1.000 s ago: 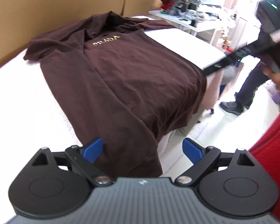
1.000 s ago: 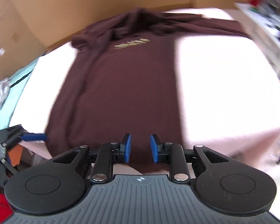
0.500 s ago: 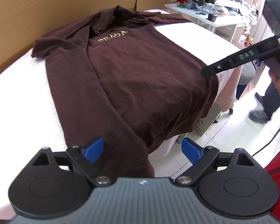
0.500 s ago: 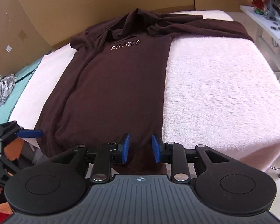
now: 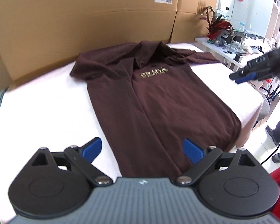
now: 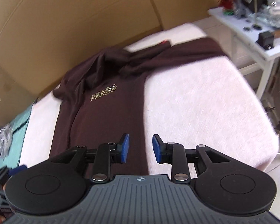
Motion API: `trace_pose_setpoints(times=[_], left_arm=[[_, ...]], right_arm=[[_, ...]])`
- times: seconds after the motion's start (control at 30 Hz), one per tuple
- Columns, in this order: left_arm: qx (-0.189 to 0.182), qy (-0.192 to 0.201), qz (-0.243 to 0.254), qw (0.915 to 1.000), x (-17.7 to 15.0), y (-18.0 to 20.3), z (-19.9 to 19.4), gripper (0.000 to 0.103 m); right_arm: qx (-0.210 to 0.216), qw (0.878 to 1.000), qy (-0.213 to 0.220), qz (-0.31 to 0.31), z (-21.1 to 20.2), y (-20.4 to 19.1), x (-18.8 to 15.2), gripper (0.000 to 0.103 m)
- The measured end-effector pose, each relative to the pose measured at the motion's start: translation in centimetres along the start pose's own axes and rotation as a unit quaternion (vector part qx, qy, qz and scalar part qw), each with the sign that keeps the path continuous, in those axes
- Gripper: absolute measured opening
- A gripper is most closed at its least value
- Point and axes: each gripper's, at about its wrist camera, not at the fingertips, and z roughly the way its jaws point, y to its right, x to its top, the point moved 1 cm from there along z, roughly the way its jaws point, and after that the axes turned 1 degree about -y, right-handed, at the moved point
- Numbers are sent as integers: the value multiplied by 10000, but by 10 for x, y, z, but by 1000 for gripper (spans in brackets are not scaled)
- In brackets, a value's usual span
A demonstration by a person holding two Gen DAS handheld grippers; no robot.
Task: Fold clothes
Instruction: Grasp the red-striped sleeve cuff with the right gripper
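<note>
A dark brown shirt (image 5: 158,108) with gold lettering lies flat on the white towel-covered table (image 5: 46,112), collar at the far end and one sleeve stretched out to the right. My left gripper (image 5: 142,149) hovers wide open above the shirt's near hem, holding nothing. My right gripper (image 6: 141,148) is open with a narrower gap, above the shirt's (image 6: 106,115) right edge where it meets the towel (image 6: 196,102). The right gripper (image 5: 244,76) also shows in the left wrist view, out past the table's right side. The left gripper's blue tip (image 6: 18,168) peeks in at lower left.
Big cardboard boxes (image 5: 84,28) wall the table's far side. A white side table (image 6: 252,37) with clutter and a red plant (image 5: 218,26) stands to the right. A person's legs (image 5: 276,130) are on the floor. A teal cloth (image 6: 18,140) lies at the left.
The left gripper has moved in over the shirt's hem and now faces the collar. The right gripper has moved forward and right along the shirt's edge. Neither gripper's opening has changed.
</note>
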Motion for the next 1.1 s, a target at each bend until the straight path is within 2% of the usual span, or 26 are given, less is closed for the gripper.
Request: trace_pose_setpoints(times=[0.03, 0.1, 0.23, 0.27, 0.3, 0.43, 0.57, 0.67, 0.77, 0.9, 0.93, 0.97, 1.0, 1.07, 1.1], left_arm=[[-73, -14, 33, 10000, 7, -5, 8, 99], [-217, -44, 111, 9997, 20, -13, 23, 99], [-462, -171, 251, 9985, 40, -18, 51, 99], [-491, -199, 276, 9982, 43, -18, 57, 99], [-520, -228, 301, 9979, 46, -17, 63, 99], [-304, -345, 52, 9989, 47, -12, 71, 99], [-58, -463, -230, 9986, 46, -7, 77, 99], [127, -551, -442, 9974, 46, -3, 81, 100], [312, -639, -653, 9953, 46, 0, 86, 100], [564, -744, -978, 9908, 43, 4, 89, 100], [616, -774, -1025, 9898, 43, 6, 90, 100], [665, -801, -1051, 9890, 43, 7, 91, 100], [714, -829, -1077, 9881, 43, 8, 91, 100], [789, -826, -1054, 9879, 45, 11, 92, 100], [823, -796, -1031, 9881, 46, 12, 92, 100]], right_arm=[[-119, 9999, 73, 43, 2, -3, 9, 35], [-278, 9991, 248, 212, 6, -6, 27, 52], [-271, 9955, 494, 756, 21, -4, 66, 54], [-240, 9949, 536, 825, 26, -4, 76, 58], [-263, 9946, 567, 829, 32, -3, 86, 61], [-778, 9949, 532, 369, 66, -1, 126, 62], [-886, 9953, 362, 134, 107, 14, 159, 60], [-871, 9957, 237, 206, 138, 28, 176, 59], [-902, 9955, -63, 289, 169, 37, 186, 57], [-862, 9961, 117, -132, 183, 27, 186, 56], [-870, 9956, 157, -299, 185, 23, 185, 52], [-887, 9946, 204, -489, 187, 19, 183, 40], [-882, 9937, 267, -633, 188, 16, 181, 35], [-869, 9917, 336, -889, 189, 13, 178, 34], [-866, 9903, 358, -1022, 189, 12, 176, 27]])
